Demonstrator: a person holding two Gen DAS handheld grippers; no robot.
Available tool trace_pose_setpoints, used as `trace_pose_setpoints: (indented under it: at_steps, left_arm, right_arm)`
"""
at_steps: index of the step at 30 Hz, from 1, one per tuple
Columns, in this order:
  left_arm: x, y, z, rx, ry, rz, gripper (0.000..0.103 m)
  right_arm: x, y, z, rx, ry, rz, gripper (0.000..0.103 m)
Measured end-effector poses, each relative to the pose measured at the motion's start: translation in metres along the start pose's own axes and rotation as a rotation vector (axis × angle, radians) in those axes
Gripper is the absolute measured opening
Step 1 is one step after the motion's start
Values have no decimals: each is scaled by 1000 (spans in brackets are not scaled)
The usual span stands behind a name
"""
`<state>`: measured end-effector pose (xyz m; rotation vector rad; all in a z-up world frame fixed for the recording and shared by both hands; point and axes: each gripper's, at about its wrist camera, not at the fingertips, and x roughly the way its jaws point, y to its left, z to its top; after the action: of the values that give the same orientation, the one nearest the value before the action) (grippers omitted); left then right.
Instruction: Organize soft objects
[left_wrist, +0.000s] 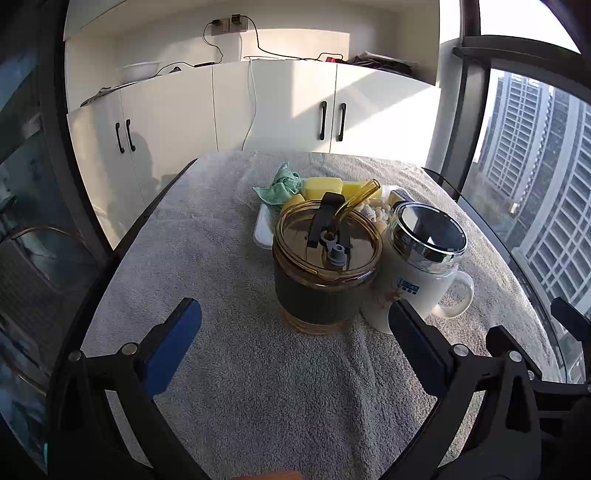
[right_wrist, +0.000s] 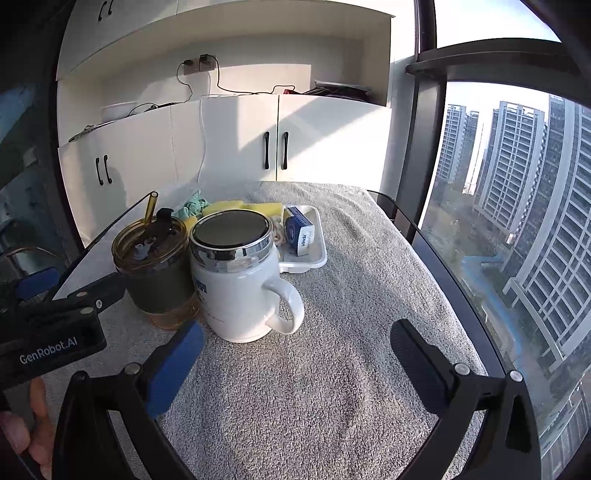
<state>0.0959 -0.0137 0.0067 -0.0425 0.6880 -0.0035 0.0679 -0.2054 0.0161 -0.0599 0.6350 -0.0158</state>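
A table draped in a grey towel (left_wrist: 229, 258) stands before white cabinets (left_wrist: 166, 122), with a large window (right_wrist: 517, 221) and tower blocks on the right.

In the left wrist view, the left gripper (left_wrist: 295, 325) hangs low over the towel with its fingers spread wide, holding nothing. Its blue-padded finger (left_wrist: 173, 343) is on the left; the other finger sits just in front of the mug's base. Between and beyond them stands an amber tumbler (left_wrist: 325, 273) with a dark sleeve, a lid and a straw. Touching or just beside it on the right is a white mug (left_wrist: 424, 273) with a shiny metal lid, handle pointing right.

Behind both sits a white tray (right_wrist: 314, 258) holding the soft things: a green cloth (left_wrist: 282, 184) at its left end, then yellow sponges (left_wrist: 321, 186), then a pale knobbly item (left_wrist: 376, 212) that is mostly hidden.

In the right wrist view, the right gripper (right_wrist: 297, 341) is also spread wide and empty, low over bare towel in front of the mug and to its right. A blue tissue pack (right_wrist: 301, 230) lies at the tray's right end. At the far left edge, part of the left gripper's body shows, with a person's fingers (right_wrist: 22, 435) below it.
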Motion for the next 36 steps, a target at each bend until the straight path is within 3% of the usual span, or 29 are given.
trace_pose_setpoints:
  at_steps: [36]
  left_arm:
    - [1, -1, -2, 3, 5, 4, 103]
  right_arm:
    - [3, 1, -1, -1, 3, -5, 103]
